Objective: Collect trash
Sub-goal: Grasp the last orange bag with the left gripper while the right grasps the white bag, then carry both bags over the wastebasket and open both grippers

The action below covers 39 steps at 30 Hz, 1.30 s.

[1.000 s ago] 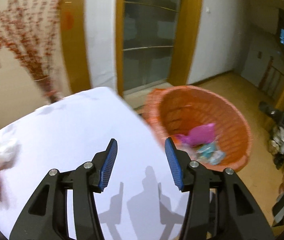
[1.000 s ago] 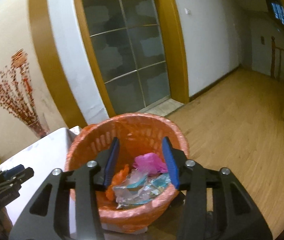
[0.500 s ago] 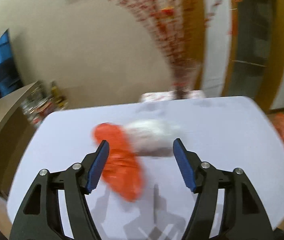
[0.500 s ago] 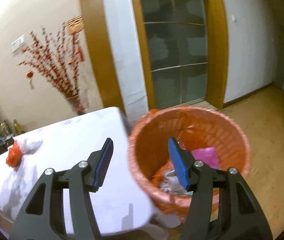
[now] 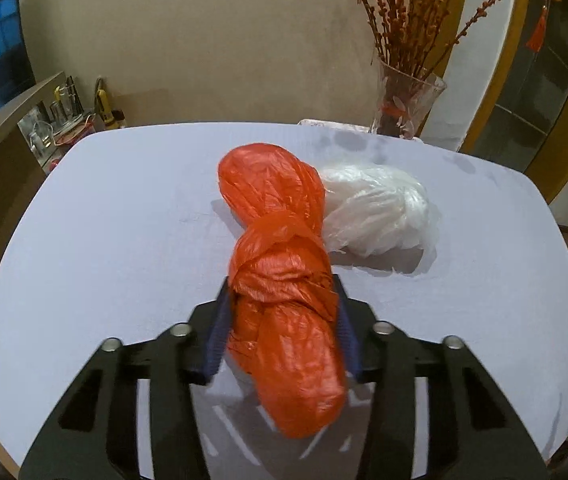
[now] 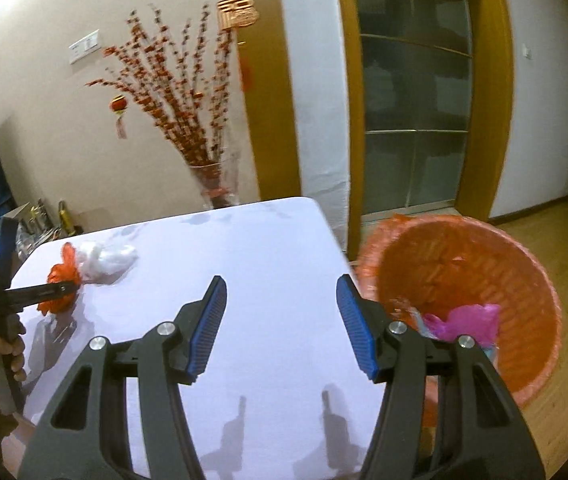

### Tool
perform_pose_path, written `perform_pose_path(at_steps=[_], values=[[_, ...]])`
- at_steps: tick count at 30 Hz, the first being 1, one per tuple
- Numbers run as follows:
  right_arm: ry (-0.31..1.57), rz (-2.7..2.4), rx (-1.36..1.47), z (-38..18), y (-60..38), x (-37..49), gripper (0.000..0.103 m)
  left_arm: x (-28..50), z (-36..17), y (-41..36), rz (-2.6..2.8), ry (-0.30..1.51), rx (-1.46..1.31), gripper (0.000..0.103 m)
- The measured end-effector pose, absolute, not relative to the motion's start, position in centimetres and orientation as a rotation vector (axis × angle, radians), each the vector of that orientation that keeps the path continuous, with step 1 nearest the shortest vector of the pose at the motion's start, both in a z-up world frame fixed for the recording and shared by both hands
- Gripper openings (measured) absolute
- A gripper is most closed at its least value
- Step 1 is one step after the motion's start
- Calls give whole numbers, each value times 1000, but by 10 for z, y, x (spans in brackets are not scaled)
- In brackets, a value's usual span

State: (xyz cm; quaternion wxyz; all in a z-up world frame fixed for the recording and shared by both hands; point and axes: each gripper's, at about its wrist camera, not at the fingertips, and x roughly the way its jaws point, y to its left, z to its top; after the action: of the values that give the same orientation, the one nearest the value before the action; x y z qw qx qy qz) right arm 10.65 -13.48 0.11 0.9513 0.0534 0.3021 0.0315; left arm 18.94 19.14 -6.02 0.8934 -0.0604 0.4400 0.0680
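Indoors: beige wall [image 5: 211, 40], wood-framed glass door [image 6: 416, 120], wooden floor [image 6: 564, 240]. Nearer, white table [image 5: 103, 220], orange bin [image 6: 464, 280] just beside its edge, vase of red branches [image 5: 404, 96] behind. Smaller yet: orange bag [image 5: 284, 280] touching white bag [image 5: 376, 208] on the tabletop; left gripper [image 5: 281, 328] closing around the orange one, pads against it; right gripper [image 6: 281, 324] apart, empty, over the table.

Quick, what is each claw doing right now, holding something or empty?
Left claw: closing around the orange plastic bag, which sits between its pads on the table.
Right claw: open and empty, above the table.
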Motion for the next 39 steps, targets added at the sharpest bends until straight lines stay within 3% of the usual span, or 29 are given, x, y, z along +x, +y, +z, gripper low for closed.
perform_pose_path(at_steps=[11,25,26,27,30,39], values=[[664,351,63,2,-16,160,57,159,-37,253,231,821,-127,42],[853,468,18,-46,105,263,59,151,-29,313,327,760,-199,42],[874,463,10,-53,105,265,43,151,-29,312,323,761,-198,42],[899,454,0,-60,105,266,19,152,-30,310,319,763,-196,42],[916,441,35,-67,87,260,14,154,-30,301,292,765,-186,42],[850,306,128,-39,-13,220,13,158,-20,249,183,754,-142,42]])
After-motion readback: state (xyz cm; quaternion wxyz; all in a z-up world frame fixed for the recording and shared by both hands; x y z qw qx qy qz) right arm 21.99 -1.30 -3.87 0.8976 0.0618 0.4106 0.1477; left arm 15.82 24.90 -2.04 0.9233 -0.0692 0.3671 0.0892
